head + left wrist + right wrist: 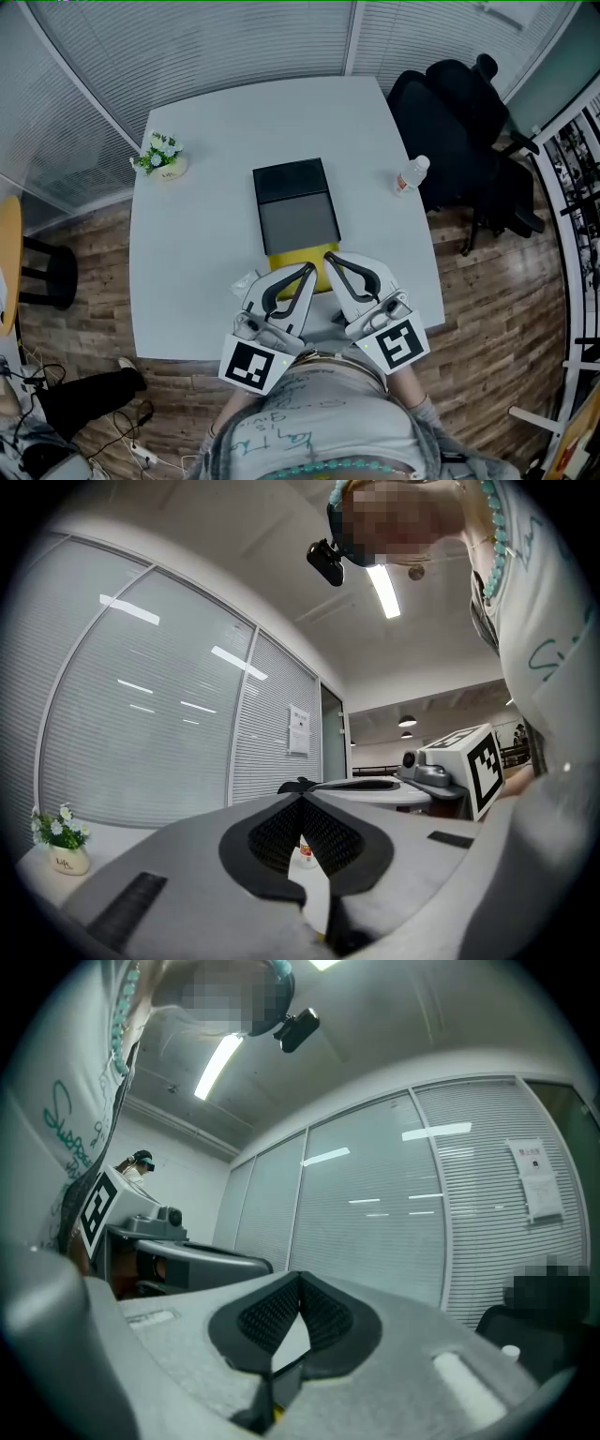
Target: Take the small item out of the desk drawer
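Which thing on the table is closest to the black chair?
The plastic bottle, at the right edge of the table by the chair; the flower pot stands far left, the dark drawer box central.

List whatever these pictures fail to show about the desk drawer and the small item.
- Small item: nowhere in sight; in the head view the dark grey drawer box shows nothing of its inside.
- Flat yellow thing before it: head view, partly covered by the left tool and right tool; unidentifiable.
- Clear plastic bottle: head view, label too small.
- Both gripper views: each tool's body hides the near tabletop.
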`<action>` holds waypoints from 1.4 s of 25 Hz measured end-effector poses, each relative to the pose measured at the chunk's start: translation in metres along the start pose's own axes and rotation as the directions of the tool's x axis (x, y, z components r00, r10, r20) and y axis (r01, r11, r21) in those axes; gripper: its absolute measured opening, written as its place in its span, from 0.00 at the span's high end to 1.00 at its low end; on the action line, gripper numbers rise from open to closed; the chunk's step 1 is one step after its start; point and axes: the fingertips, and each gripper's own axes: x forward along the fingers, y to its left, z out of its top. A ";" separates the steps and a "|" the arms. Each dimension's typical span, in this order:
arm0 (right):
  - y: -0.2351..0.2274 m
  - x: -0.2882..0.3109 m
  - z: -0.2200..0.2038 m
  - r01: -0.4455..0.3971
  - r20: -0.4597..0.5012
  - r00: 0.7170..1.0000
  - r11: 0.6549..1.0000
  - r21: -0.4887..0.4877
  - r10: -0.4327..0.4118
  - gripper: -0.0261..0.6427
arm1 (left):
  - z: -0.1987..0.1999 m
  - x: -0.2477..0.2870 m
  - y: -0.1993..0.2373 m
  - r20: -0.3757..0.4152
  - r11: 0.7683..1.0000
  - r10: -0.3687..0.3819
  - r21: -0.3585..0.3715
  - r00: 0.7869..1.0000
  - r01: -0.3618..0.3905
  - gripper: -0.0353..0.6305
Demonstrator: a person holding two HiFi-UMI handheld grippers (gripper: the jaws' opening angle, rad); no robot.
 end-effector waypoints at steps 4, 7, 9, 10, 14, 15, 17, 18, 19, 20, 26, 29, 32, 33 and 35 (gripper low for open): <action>0.002 0.000 -0.001 -0.007 -0.006 1.000 1.000 -0.004 0.006 0.96 | 0.001 0.000 -0.001 0.001 1.000 -0.004 -0.002 1.000 0.004 0.95; 0.000 -0.001 -0.003 -0.006 -0.011 1.000 1.000 -0.001 0.006 0.96 | -0.001 0.001 -0.002 -0.006 1.000 -0.003 -0.004 1.000 0.003 0.95; 0.000 -0.002 -0.004 -0.007 -0.015 1.000 1.000 0.002 0.007 0.96 | -0.003 0.002 -0.002 -0.012 1.000 -0.001 -0.006 1.000 0.001 0.95; -0.001 -0.003 -0.005 -0.008 -0.015 1.000 1.000 0.003 0.008 0.96 | -0.004 0.002 -0.003 -0.014 1.000 0.000 -0.011 1.000 0.000 0.95; 0.000 -0.002 -0.005 -0.013 -0.018 1.000 1.000 0.005 0.013 0.96 | -0.005 0.002 0.000 -0.016 1.000 0.004 -0.023 1.000 -0.005 0.95; 0.000 -0.002 -0.006 -0.014 -0.018 1.000 1.000 0.005 0.014 0.96 | -0.005 0.002 0.000 -0.019 1.000 0.005 -0.023 1.000 -0.005 0.95; 0.001 -0.002 -0.005 -0.015 -0.017 1.000 1.000 0.005 0.015 0.96 | -0.006 0.002 0.000 -0.024 1.000 0.003 -0.026 1.000 -0.003 0.95; 0.001 -0.002 -0.005 -0.014 -0.015 1.000 1.000 0.005 0.014 0.96 | -0.007 0.001 0.000 -0.026 1.000 0.002 -0.026 1.000 -0.003 0.95; 0.001 -0.002 -0.005 -0.014 -0.014 1.000 1.000 0.004 0.015 0.96 | -0.007 0.001 0.000 -0.028 1.000 0.002 -0.024 1.000 -0.003 0.95; 0.001 -0.002 -0.005 -0.015 -0.014 1.000 1.000 0.003 0.015 0.96 | -0.007 0.001 0.000 -0.029 1.000 0.003 -0.023 1.000 -0.003 0.95; 0.001 -0.002 -0.004 -0.017 -0.016 1.000 1.000 0.001 0.017 0.96 | -0.007 0.002 0.001 -0.033 1.000 0.005 -0.027 0.999 -0.006 0.95; 0.000 -0.003 -0.006 -0.016 -0.025 1.000 1.000 0.002 0.016 0.96 | -0.007 0.002 0.001 -0.033 1.000 0.002 -0.023 0.999 -0.003 0.95; 0.001 -0.004 -0.006 -0.018 -0.025 1.000 1.000 0.001 0.018 0.96 | -0.008 0.002 -0.001 -0.034 1.000 -0.002 -0.016 0.999 0.002 0.95; 0.001 -0.004 -0.006 -0.019 -0.024 1.000 1.000 0.002 0.019 0.96 | -0.008 0.002 -0.001 -0.036 1.000 -0.002 -0.017 0.999 0.002 0.95; 0.001 -0.004 -0.006 -0.022 -0.024 0.999 1.000 0.004 0.022 0.96 | -0.010 0.002 -0.001 -0.041 1.000 -0.001 -0.020 0.999 0.000 0.95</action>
